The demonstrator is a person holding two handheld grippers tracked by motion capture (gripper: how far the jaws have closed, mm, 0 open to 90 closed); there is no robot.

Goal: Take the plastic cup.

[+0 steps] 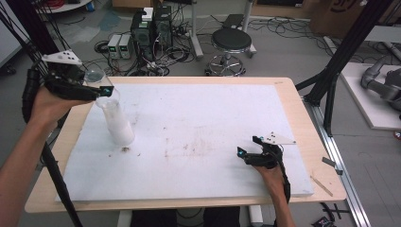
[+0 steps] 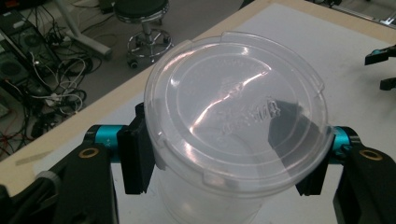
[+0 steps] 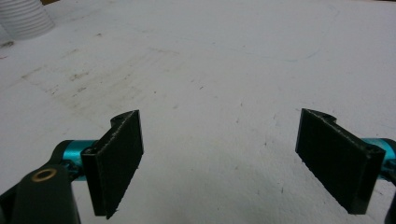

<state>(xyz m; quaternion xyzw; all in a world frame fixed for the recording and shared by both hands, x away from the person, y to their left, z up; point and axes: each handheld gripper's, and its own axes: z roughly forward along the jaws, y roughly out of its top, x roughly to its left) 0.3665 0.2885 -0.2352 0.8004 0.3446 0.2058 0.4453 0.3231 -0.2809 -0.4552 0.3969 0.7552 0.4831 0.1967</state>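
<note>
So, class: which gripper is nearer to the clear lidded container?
Left. The left gripper has its jaws around the clear lidded container at the mat's far left; the right gripper rests open, far across the mat.

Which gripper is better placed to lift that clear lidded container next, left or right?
Left. The left gripper already has its jaws around the clear container just below its lid, while the right gripper rests open and empty on the white board, well away.

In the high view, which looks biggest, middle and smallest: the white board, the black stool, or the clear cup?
1. White board, by far the largest.
2. Black stool.
3. Clear cup, held by the left gripper.
Stool and cup look close, and the stool stands farther off, so their order is unsure.
</note>
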